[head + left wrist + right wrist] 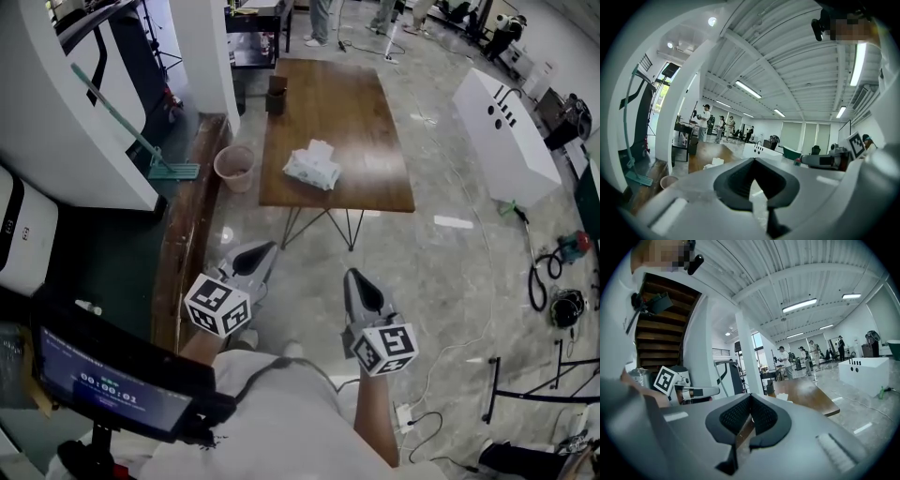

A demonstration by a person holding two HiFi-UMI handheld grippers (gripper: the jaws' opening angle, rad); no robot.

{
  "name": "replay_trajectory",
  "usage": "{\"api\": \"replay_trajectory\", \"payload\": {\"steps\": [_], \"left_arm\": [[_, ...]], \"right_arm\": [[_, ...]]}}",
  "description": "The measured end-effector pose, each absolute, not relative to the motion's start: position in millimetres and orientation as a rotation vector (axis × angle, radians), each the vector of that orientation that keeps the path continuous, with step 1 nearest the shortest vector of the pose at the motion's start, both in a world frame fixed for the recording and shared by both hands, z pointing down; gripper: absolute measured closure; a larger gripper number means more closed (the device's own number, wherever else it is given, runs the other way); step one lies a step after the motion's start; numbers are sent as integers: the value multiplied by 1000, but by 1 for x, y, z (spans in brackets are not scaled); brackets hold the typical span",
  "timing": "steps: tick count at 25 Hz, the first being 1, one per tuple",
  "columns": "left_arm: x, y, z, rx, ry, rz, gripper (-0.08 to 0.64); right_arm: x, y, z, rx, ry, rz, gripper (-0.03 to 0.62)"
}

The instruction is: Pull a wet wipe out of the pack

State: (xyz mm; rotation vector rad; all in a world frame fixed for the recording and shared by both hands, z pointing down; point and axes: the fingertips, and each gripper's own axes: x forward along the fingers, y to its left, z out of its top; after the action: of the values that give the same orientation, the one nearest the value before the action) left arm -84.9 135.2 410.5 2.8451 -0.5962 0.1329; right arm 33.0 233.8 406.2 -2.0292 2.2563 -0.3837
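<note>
The wet wipe pack (312,170) lies on the wooden desk (375,141), toward its near left part, with a white wipe (322,147) standing up out of its top. A dark box (276,97) sits at the desk's far left corner. On the glossy floor (441,281) just left of the desk stands a pink bin (234,169); its contents cannot be made out. A white cabinet (506,131) stands to the right. The left tool (270,247) and right tool (352,274) hang well short of the desk, each with jaws closed tip to tip on nothing.
</note>
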Motion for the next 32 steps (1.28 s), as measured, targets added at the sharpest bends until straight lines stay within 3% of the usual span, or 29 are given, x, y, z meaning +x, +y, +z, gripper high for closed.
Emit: {"api": "replay_trajectory", "payload": {"steps": [25, 32], "left_arm": [[-77, 136, 413, 2808, -671, 212, 557], [-33, 52, 430, 2814, -546, 181, 557]], "right_arm": [[49, 235, 407, -1981, 2318, -463, 584], [81, 165, 428, -2094, 2234, -499, 584]]}}
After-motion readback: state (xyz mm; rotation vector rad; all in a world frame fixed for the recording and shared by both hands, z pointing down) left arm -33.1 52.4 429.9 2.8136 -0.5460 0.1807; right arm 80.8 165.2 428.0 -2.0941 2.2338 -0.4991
